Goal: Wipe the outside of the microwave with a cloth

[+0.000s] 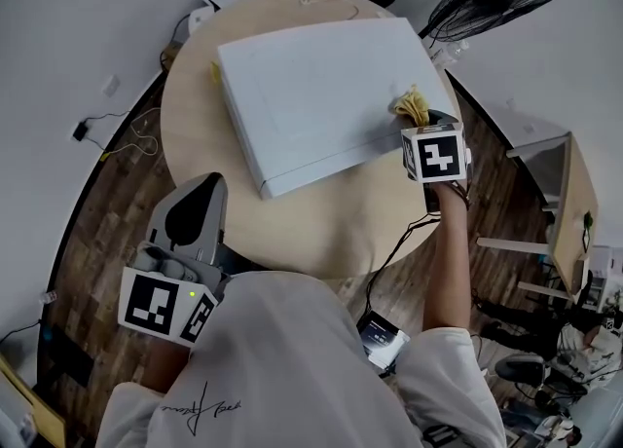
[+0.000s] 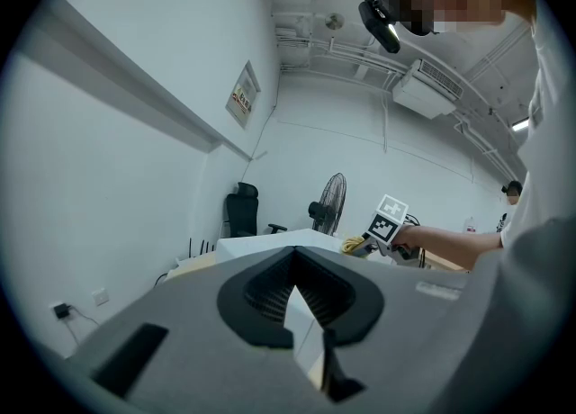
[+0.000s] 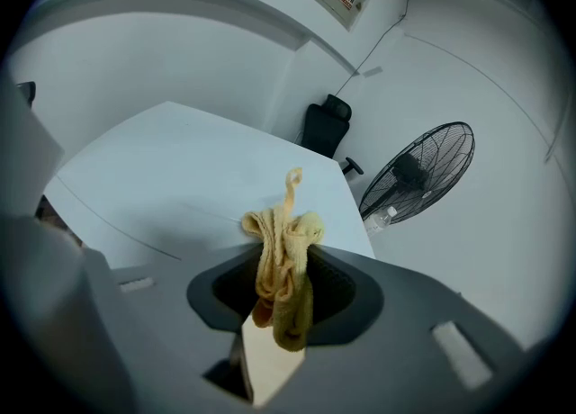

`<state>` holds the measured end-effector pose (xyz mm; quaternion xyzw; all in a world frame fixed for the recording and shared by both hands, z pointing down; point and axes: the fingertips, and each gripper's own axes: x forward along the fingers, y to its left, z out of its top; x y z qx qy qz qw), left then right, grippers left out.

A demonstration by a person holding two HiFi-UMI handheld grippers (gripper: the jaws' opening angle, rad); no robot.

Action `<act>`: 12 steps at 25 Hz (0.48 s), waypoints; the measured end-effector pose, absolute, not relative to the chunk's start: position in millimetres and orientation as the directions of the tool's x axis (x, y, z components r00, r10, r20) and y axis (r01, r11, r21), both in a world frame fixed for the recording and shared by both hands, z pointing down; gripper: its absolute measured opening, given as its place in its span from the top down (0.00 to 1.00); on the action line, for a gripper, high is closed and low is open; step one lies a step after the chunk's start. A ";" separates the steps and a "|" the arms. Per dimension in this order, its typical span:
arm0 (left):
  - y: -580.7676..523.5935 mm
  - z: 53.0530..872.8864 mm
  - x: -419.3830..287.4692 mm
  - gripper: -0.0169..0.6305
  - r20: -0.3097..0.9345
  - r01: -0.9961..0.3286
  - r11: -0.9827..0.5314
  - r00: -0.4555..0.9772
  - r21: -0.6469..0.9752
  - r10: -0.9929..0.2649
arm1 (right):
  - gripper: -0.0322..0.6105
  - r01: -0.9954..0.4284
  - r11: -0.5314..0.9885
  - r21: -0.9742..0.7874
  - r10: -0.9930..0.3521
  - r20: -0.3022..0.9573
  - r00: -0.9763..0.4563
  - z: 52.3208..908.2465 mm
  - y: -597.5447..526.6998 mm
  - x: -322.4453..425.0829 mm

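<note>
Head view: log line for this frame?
right gripper: shut on cloth | cloth: at microwave top edge | left gripper: shut, empty, near person's body

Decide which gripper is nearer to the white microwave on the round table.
Right. The right gripper, shut on the yellow cloth, is at the microwave, at its right edge; the left gripper sits by the table, at its near rim, apart from it.

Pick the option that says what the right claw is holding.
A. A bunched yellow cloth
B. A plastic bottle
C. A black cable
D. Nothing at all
A: in the right gripper view the right claw is shut on a yellow cloth that bunches up out of it, above the white microwave.
</note>
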<state>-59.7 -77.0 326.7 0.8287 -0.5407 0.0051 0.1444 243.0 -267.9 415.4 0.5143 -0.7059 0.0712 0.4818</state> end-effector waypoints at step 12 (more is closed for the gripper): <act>-79.7 327.9 -58.6 0.99 0.162 -0.896 -0.378 0.419 0.235 -0.893 | 0.74 -0.793 0.521 0.317 -0.627 0.772 -0.104 413.0 -238.0 193.4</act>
